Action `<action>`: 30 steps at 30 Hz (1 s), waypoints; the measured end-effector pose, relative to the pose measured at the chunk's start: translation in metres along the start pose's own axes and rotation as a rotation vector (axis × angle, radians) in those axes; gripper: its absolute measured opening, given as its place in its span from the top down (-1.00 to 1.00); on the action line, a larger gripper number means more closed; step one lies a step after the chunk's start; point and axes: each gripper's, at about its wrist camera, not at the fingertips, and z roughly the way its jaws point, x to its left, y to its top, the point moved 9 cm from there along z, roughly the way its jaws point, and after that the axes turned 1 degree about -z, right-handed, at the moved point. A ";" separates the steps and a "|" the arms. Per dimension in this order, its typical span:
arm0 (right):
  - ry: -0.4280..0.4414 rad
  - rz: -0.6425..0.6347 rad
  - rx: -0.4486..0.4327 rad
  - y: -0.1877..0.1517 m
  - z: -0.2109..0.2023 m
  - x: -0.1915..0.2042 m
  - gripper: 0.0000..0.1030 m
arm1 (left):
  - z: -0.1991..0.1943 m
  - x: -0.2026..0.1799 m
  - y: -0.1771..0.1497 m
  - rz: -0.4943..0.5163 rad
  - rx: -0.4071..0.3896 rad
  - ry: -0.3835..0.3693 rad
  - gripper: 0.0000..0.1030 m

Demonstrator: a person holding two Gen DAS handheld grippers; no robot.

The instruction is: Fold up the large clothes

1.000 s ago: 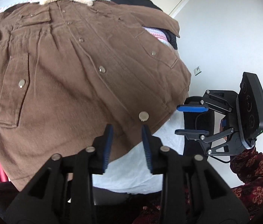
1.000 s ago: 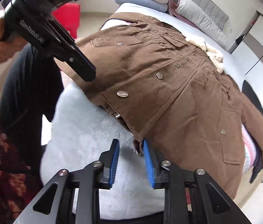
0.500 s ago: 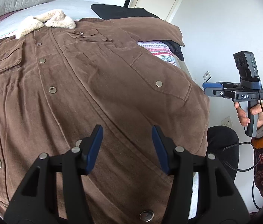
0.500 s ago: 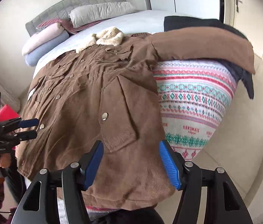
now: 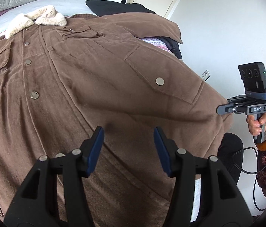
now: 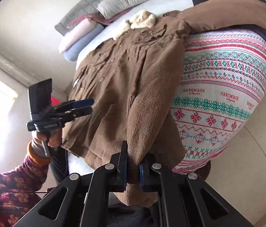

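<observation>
A: Where is the coat, and what do your tongs have?

B: The brown coat [image 5: 87,87] lies buttoned-side up on the bed [image 5: 72,1], filling the left and middle of my left view, fleece collar [image 5: 36,21] at the upper left. My left tongs [image 5: 128,149] hang released over the cloth at the lower middle, gripping nothing. My right tongs [image 6: 133,167], at the bottom middle of the right view, have just been closing and now clench the coat's hem corner.

A: How do you fold it well?

B: I judge I should pinch a matching edge with the left, lift both evenly, and carry that side panel across the button line, keeping the sleeve [image 6: 227,13] from dragging.

A: Any writing?

B: "HANDMADE" repeats on the patterned blanket [image 6: 218,87] at the right; "DAS" shows on the right tongs' body at the right edge of my left view.
</observation>
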 end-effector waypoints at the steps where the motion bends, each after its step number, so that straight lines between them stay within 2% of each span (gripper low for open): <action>1: -0.081 0.032 0.059 -0.012 0.010 -0.022 0.84 | 0.007 -0.002 -0.004 0.002 0.033 -0.010 -0.09; 4: -0.219 0.170 0.251 -0.057 0.039 -0.076 0.80 | 0.025 -0.005 -0.022 0.041 0.116 0.005 -0.09; 5: -0.286 0.178 0.286 -0.069 0.041 -0.087 0.80 | 0.026 -0.007 -0.027 0.075 0.118 0.025 -0.09; 6: -0.305 0.191 0.290 -0.075 0.040 -0.091 0.73 | 0.024 -0.010 -0.030 0.114 0.109 0.036 -0.09; 8: -0.274 0.200 0.245 -0.074 0.029 -0.087 0.73 | 0.015 -0.014 -0.031 0.148 0.101 0.039 -0.09; 11: -0.300 0.169 0.139 -0.048 0.000 -0.078 0.46 | -0.003 -0.016 -0.023 0.106 0.094 0.027 -0.12; 13: -0.308 0.165 0.066 -0.021 -0.018 -0.073 0.05 | -0.020 -0.013 -0.013 0.063 0.064 0.021 -0.34; 14: -0.308 0.164 0.029 -0.006 -0.026 -0.070 -0.01 | -0.030 -0.011 -0.007 0.044 0.035 0.028 -0.52; 17: -0.303 0.168 -0.070 0.037 -0.048 -0.063 -0.10 | -0.056 -0.001 0.011 0.002 -0.032 0.086 -0.61; 21: -0.328 0.166 -0.164 0.084 -0.064 -0.058 -0.36 | -0.089 0.025 0.030 -0.058 -0.035 0.182 -0.63; 26: -0.330 0.209 -0.206 0.123 -0.075 -0.064 -0.46 | -0.137 0.063 0.058 -0.158 -0.082 0.267 -0.65; 30: -0.308 0.278 -0.230 0.151 -0.083 -0.074 -0.49 | -0.168 0.097 0.087 -0.252 -0.139 0.327 -0.80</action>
